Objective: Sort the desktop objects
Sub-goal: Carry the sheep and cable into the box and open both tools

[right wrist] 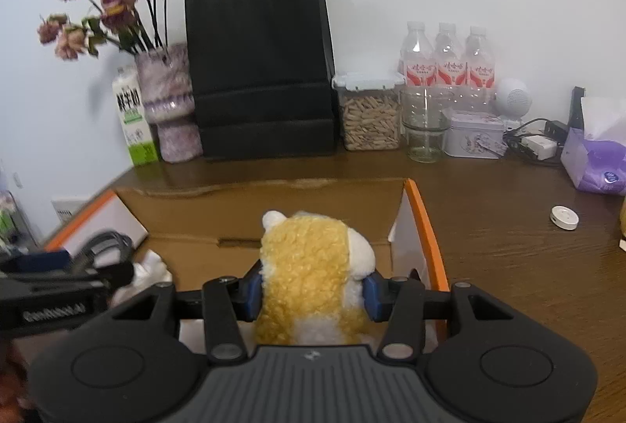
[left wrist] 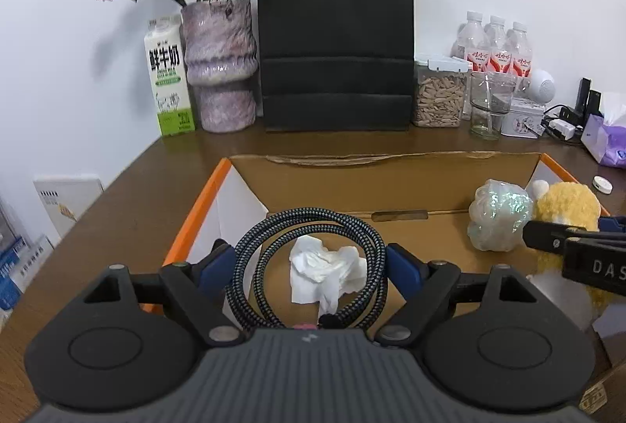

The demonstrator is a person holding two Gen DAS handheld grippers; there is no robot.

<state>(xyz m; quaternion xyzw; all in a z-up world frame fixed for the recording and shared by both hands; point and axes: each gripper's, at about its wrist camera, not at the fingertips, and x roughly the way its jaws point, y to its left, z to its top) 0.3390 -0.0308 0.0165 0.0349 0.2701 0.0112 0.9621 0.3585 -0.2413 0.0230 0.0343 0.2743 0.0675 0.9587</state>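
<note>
My left gripper (left wrist: pixel 309 266) is shut on a coiled black braided cable (left wrist: pixel 250 247), with a blue pad pressing each side of the loop. It hangs over an open cardboard box with orange edges (left wrist: pixel 199 212). Through the coil I see a crumpled white tissue (left wrist: pixel 324 274) on the box floor. A shiny white-green bundle (left wrist: pixel 497 215) sits in the box's right part. My right gripper (right wrist: pixel 313 290) is shut on a yellow and white plush toy (right wrist: pixel 309 258), held over the box (right wrist: pixel 426 239) near its right wall. The left gripper (right wrist: pixel 58 286) shows blurred at that view's left edge.
Along the wall behind the box stand a milk carton (left wrist: pixel 168 79), a purple vase of dried roses (left wrist: pixel 223 67), a black paper bag (left wrist: pixel 336 36), a seed jar (left wrist: pixel 438 94), a glass (left wrist: pixel 489 102) and water bottles (left wrist: pixel 497 47). A purple tissue pack (right wrist: pixel 594 161) and a white disc (right wrist: pixel 563 216) lie right.
</note>
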